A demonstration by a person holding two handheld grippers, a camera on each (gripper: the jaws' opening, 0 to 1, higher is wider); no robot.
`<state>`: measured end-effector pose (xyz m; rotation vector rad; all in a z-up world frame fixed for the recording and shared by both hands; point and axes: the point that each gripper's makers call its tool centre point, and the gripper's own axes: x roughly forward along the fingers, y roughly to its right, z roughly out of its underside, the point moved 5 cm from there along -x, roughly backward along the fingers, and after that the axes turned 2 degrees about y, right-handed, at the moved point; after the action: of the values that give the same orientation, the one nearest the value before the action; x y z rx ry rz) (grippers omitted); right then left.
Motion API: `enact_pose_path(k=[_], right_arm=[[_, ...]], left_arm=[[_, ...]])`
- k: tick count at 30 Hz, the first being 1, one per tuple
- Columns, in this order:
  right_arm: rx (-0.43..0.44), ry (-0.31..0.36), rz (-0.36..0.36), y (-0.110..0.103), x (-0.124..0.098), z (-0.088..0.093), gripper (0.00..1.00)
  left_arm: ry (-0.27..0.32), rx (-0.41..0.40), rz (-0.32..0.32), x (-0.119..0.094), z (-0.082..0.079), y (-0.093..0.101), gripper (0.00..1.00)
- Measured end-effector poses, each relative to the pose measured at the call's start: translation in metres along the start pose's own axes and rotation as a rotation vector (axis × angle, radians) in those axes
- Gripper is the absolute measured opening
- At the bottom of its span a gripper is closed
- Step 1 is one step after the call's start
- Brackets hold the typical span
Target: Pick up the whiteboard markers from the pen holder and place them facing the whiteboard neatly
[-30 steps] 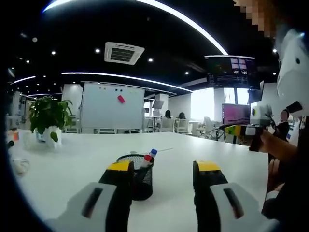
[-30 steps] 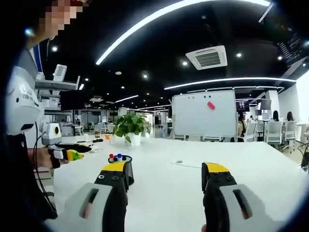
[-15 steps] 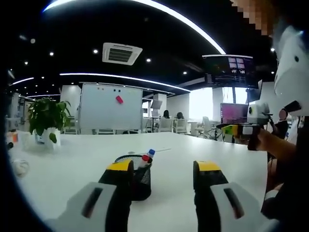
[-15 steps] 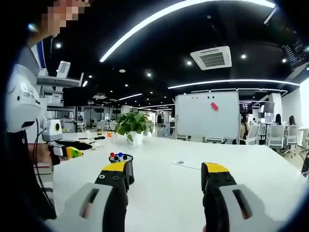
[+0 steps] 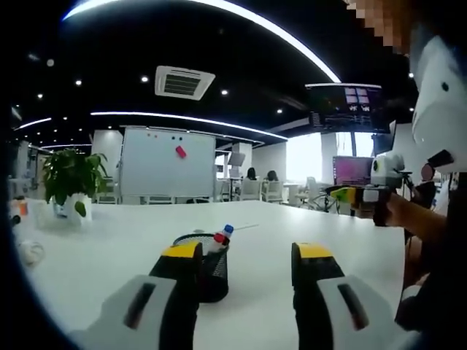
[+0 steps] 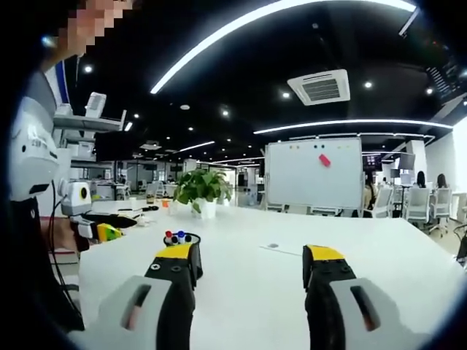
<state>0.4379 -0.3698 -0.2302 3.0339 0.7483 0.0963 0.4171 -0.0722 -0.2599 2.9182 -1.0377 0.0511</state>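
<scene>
In the left gripper view, the left gripper (image 5: 249,255) has its yellow-tipped jaws spread wide with nothing between them, hanging over the white table (image 5: 102,251). The black mesh pen holder (image 5: 211,266) stands on the table just behind the left jaw, partly covered by it, and the whiteboard markers (image 5: 221,236) lean out of its top, a red cap and a blue cap showing. Farther back a potted plant (image 5: 69,179) sits near the table's far left edge, and the whiteboard (image 5: 168,164) stands upright beyond the table with a small pink item stuck on it. At the right of this view the right gripper (image 5: 349,194) appears, held in a person's hand. In the right gripper view, the right gripper (image 6: 249,259) also has its jaws spread and empty above the table (image 6: 248,281). The pen holder (image 6: 191,251) shows behind its left jaw with coloured marker caps on top, the plant (image 6: 198,188) and whiteboard (image 6: 314,173) stand beyond, and the left gripper (image 6: 106,232) is at the left edge.
</scene>
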Motion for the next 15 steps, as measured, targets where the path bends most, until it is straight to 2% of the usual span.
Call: enact_pose_path(k=[15], right_arm=[[-0.006, -0.032, -0.029, 0.0056, 0.0094, 0.0035, 0.6]], left_arm=[[-0.008, -0.006, -0.025, 0.0012, 0.002, -0.0012, 0.51]])
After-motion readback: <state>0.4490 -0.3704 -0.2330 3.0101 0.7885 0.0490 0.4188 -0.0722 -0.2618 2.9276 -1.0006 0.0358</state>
